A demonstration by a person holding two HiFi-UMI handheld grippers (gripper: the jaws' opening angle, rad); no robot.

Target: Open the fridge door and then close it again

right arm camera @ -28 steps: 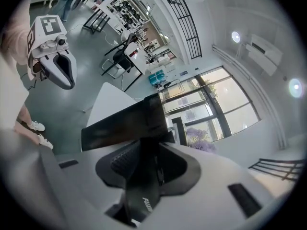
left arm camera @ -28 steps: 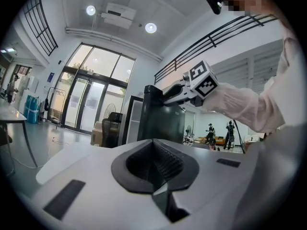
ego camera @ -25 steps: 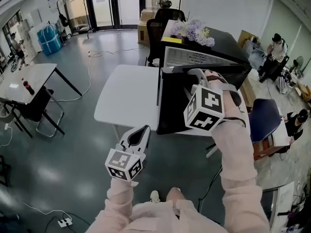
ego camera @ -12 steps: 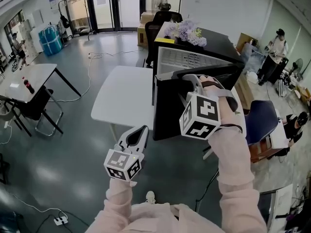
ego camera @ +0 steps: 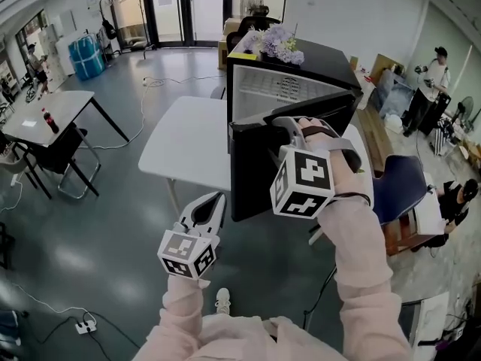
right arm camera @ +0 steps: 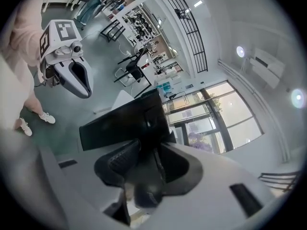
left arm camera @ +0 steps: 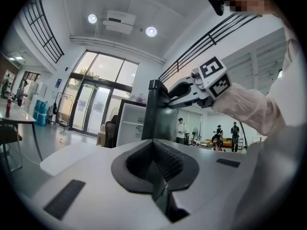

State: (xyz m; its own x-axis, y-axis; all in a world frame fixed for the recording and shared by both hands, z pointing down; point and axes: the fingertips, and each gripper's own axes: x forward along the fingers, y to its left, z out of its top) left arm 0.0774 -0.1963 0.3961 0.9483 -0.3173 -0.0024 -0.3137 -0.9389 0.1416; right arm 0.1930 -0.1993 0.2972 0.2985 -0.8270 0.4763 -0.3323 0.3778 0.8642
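Fridge door (ego camera: 252,164) stands swung open beside the white table (ego camera: 188,141), so step 1 looks done; closing remains. The right gripper (ego camera: 289,124) straddles its top edge, jaws just widening, apparently unclamped. The left gripper (ego camera: 214,203) hangs low, jaws together, empty.

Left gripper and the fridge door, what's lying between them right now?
Nothing: in the head view only bare grey floor separates the left gripper from the fridge door.
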